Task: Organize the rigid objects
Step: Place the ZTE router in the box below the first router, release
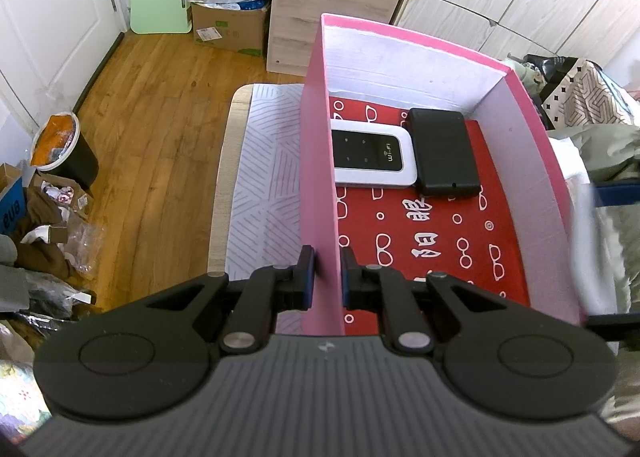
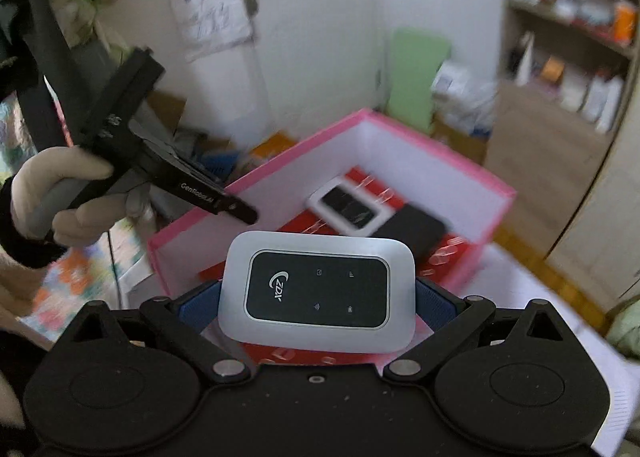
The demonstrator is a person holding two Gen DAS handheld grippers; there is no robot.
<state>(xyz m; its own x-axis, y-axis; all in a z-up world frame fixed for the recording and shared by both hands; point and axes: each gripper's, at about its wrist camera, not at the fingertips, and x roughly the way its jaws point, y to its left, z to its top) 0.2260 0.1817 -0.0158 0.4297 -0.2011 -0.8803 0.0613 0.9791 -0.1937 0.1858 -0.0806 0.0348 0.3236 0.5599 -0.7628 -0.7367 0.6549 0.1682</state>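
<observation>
Three pocket devices; two lie side by side in the pink box (image 1: 316,177), a white router (image 1: 372,157) and a black case (image 1: 444,151); the third, a silver router (image 2: 316,289), is clamped flat in the right gripper (image 2: 318,297) above the box; the left gripper (image 1: 328,277) pinches the box wall, pointing steeply down; patterned table (image 1: 264,185), wooden floor (image 1: 148,145).
</observation>
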